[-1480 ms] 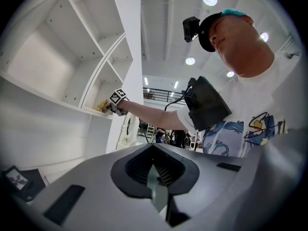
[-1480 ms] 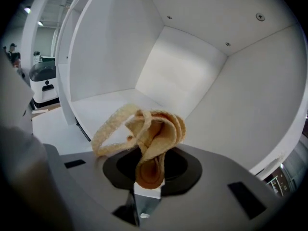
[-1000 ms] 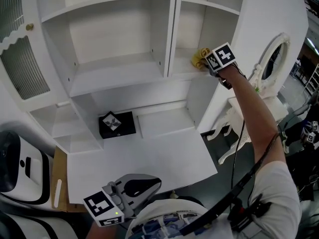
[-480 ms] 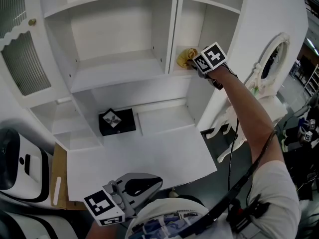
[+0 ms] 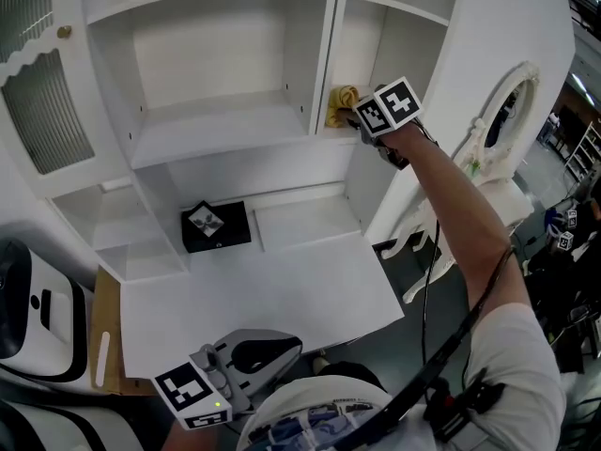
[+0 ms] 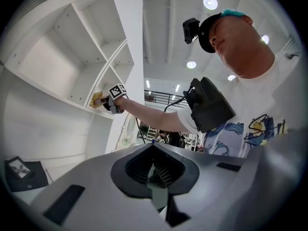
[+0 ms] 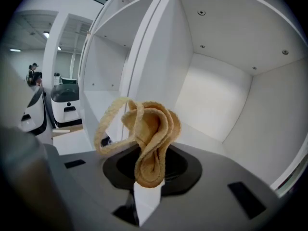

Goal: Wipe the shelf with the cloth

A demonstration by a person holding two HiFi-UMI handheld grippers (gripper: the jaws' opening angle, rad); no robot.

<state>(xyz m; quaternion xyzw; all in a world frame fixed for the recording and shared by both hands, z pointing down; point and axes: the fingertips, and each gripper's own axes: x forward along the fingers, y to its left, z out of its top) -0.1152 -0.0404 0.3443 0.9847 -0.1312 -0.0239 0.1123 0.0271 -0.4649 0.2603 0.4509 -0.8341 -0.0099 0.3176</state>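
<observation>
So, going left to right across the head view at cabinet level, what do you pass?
Ribbed glass door → black box → yellow cloth → right gripper → white oval frame.

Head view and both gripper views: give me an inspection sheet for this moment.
Surface: white shelf, bare, in the narrow right compartment.
Job's things: yellow cloth, bunched, at the shelf's front.
Clutter: black box on a lower ledge.
Grippers: right tongs shut on the cloth; left tongs shut, empty, held low.
Cables: black cable along the right arm.
Surroundings: white mirror frame at the right.
</observation>
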